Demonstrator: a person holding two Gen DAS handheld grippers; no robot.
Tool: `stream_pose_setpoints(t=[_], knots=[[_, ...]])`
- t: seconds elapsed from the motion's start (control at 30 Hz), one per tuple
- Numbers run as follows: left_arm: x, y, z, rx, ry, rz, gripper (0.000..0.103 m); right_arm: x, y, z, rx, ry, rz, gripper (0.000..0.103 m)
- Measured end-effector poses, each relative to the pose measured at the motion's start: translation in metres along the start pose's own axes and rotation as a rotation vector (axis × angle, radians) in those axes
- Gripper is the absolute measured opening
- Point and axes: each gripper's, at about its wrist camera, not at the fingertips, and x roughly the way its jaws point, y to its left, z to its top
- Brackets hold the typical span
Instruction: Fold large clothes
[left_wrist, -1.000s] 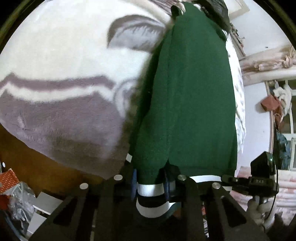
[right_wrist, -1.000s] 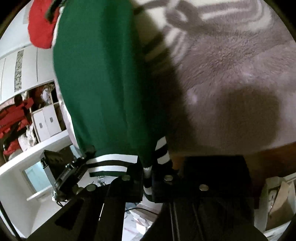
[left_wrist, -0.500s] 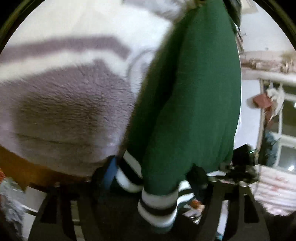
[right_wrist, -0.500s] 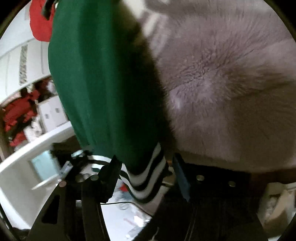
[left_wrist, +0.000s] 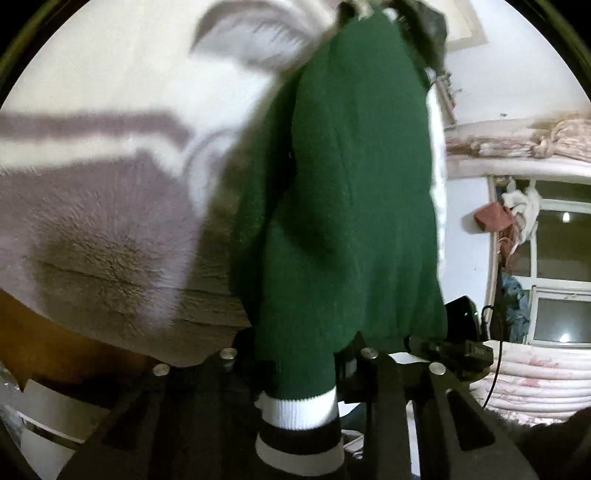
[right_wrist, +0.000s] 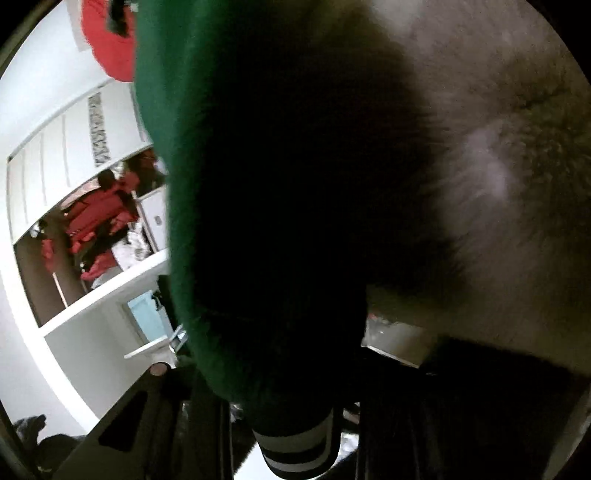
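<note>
L gripper (left_wrist: 299, 373) jaws closing on striped cuff (left_wrist: 297, 424) betw. them; R gripper (right_wrist: 291, 398) likewise, cuff (right_wrist: 295, 446) betw. jaws. Green sweater (left_wrist: 354, 192) runs fwd from both, over fuzzy blanket (left_wrist: 96, 229) alongside.

One green sweater (left_wrist: 354, 206), one plush grey-and-white blanket (left_wrist: 96, 229), two grippers, left (left_wrist: 295, 373) and right (right_wrist: 291, 402)

— Where does the sweater (left_wrist: 354, 206) lie?
— On the blanket (left_wrist: 99, 236), stretching away from the left hand-held gripper (left_wrist: 299, 373), its cuff (left_wrist: 297, 424) between the jaws.
— And the right hand-held gripper (right_wrist: 291, 406)?
— The other cuff (right_wrist: 295, 448) sits between its jaws, apparently; blanket to the right.
</note>
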Motion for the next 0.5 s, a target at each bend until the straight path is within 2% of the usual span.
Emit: stream_pose_setpoints(t=[0.13, 0.27, 0.3, 0.4, 0.47, 0.5], knots=[[-0.033, -0.036, 0.019, -0.041, -0.069, -0.099, 0.023, -0.020, 0.039, -0.013, -0.007, -0.021, 0.092, 0.024], [-0.059, -0.089, 0.054, 0.052, -0.181, -0.145, 0.023, -0.045, 0.086, -0.013, -0.048, -0.047, 0.170, 0.023], [-0.060, -0.105, 0.073, 0.077, -0.211, -0.168, 0.023, -0.053, 0.102, -0.009, -0.069, -0.060, 0.183, 0.022], [-0.057, -0.134, 0.119, 0.147, -0.272, -0.200, 0.023, -0.094, 0.143, 0.008, -0.126, -0.112, 0.222, 0.022], [-0.044, -0.158, 0.161, 0.203, -0.307, -0.200, 0.023, -0.119, 0.171, 0.036, -0.165, -0.158, 0.234, 0.022], [-0.046, -0.154, 0.171, 0.215, -0.314, -0.202, 0.023, -0.130, 0.182, 0.051, -0.184, -0.179, 0.230, 0.022]])
